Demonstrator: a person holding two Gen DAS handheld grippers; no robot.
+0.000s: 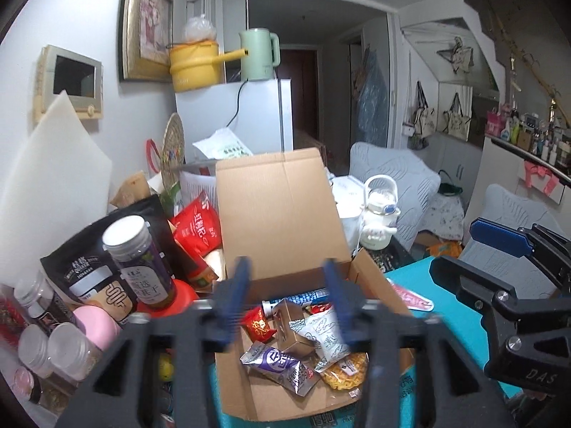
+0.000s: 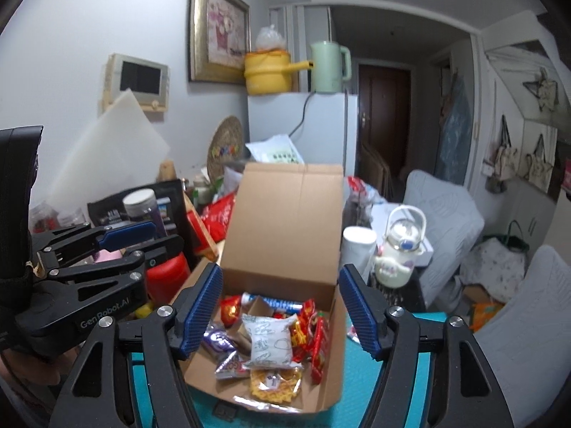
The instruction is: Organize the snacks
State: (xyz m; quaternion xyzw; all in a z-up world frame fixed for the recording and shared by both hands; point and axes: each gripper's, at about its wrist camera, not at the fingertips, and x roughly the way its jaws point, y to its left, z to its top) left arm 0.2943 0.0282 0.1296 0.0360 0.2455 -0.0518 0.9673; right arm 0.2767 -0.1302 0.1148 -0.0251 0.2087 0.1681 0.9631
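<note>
An open cardboard box (image 1: 278, 214) (image 2: 285, 214) stands on a teal surface (image 1: 460, 324) with its lid flap raised. Inside lie several snack packets: a purple-and-silver pack (image 1: 282, 363), a white illustrated pack (image 2: 269, 339), a yellow noodle pack (image 2: 273, 383) and red packs (image 2: 310, 335). My left gripper (image 1: 285, 299) is open and empty above the box's near side. My right gripper (image 2: 282, 310) is open and empty, its blue pads astride the box. Each gripper shows in the other's view, the right one (image 1: 499, 242) and the left one (image 2: 135, 235).
Left of the box stand a jar with a white lid (image 1: 137, 260), a black pouch (image 1: 92, 271), a red bag (image 1: 198, 228), small jars (image 1: 53, 349) and a red container (image 2: 167, 276). A white bottle (image 2: 396, 246) and a white cup (image 2: 358, 249) stand to the right. Cushioned chairs (image 2: 442, 221) lie beyond.
</note>
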